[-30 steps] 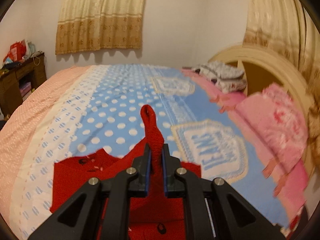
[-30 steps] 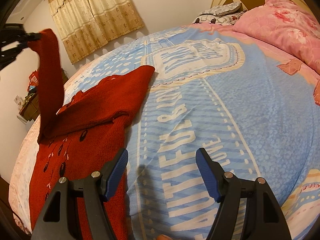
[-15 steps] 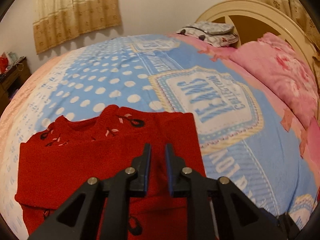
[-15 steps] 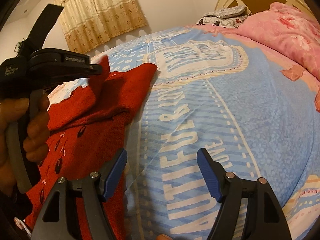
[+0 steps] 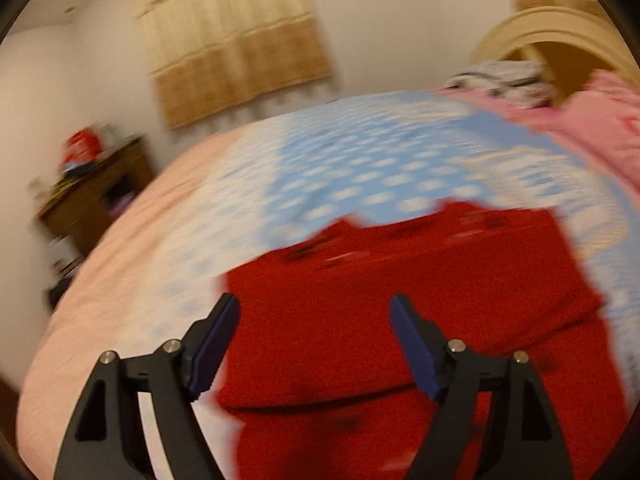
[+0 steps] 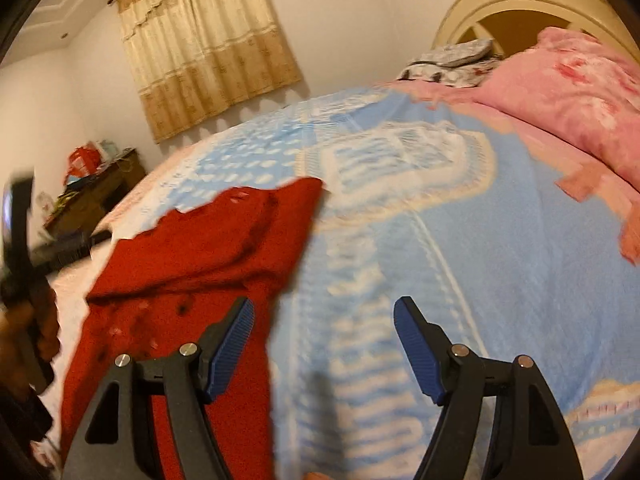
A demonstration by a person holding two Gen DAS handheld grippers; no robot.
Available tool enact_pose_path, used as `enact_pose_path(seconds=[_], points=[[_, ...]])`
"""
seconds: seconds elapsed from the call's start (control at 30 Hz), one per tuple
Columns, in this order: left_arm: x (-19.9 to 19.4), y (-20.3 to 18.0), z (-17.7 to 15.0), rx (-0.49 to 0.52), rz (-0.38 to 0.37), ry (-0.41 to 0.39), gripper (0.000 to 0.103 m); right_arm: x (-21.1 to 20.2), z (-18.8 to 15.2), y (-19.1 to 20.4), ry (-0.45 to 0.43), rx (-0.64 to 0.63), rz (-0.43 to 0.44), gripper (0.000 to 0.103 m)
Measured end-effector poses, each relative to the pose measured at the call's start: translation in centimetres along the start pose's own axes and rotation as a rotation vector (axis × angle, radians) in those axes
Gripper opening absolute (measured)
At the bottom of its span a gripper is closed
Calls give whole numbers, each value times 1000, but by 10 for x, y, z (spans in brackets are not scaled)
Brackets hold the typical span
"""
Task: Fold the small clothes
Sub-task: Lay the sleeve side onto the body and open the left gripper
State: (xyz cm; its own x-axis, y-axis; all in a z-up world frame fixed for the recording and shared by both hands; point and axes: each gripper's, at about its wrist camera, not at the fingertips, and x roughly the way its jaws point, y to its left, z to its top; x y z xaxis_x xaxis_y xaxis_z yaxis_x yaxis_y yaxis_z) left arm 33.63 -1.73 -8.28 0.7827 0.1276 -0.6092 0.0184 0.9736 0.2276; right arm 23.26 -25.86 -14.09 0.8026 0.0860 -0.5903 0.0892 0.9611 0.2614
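Observation:
A small red knit sweater lies flat on the bed with both sleeves folded across its chest. My left gripper is open and empty, just above the sweater's middle. The view is blurred by motion. In the right wrist view the sweater lies at the left. My right gripper is open and empty, over the blue bedspread beside the sweater's right edge. The hand with the left gripper shows at the far left.
Pink pillows and a folded grey cloth lie by the cream headboard at the right. A wooden cabinet with clutter stands left of the bed. A curtain hangs on the far wall.
My left gripper laid the sleeve across the sweater's chest, let go, opened wide and swung left. My right gripper stayed open and shifted slightly.

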Motion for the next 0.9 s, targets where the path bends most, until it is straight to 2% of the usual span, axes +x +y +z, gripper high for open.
enact_pose_path(seconds=[0.1,0.17,0.27,0.33,0.43,0.47,0.5,0.53,0.67,0.77,0.83,0.9], points=[[24,45,-12,-99,72,64,80,18,26,21,16,-39,26,73],[38,65,-20,-155,81,107,80,34,37,33,41,-51,39,72],[51,71,-32,-180,74,149,80,70,45,50,105,-72,28,63],[57,73,-41,-194,68,171,80,97,43,59,168,-94,19,62],[63,76,-47,-208,55,187,80,121,36,63,202,-107,-18,54],[63,77,-50,-210,50,188,80,125,34,63,209,-111,-30,38],[63,77,-52,-212,43,186,81,127,32,61,209,-116,-44,22],[63,78,-53,-212,38,186,81,124,32,60,202,-115,-34,22],[63,84,-57,-236,12,190,85,101,33,59,146,-139,-39,8],[65,86,-58,-241,5,191,90,92,32,51,140,-113,-59,8],[67,86,-58,-238,7,201,91,100,25,46,168,-105,-94,8],[67,85,-58,-235,9,201,91,105,21,41,172,-71,-87,8]])
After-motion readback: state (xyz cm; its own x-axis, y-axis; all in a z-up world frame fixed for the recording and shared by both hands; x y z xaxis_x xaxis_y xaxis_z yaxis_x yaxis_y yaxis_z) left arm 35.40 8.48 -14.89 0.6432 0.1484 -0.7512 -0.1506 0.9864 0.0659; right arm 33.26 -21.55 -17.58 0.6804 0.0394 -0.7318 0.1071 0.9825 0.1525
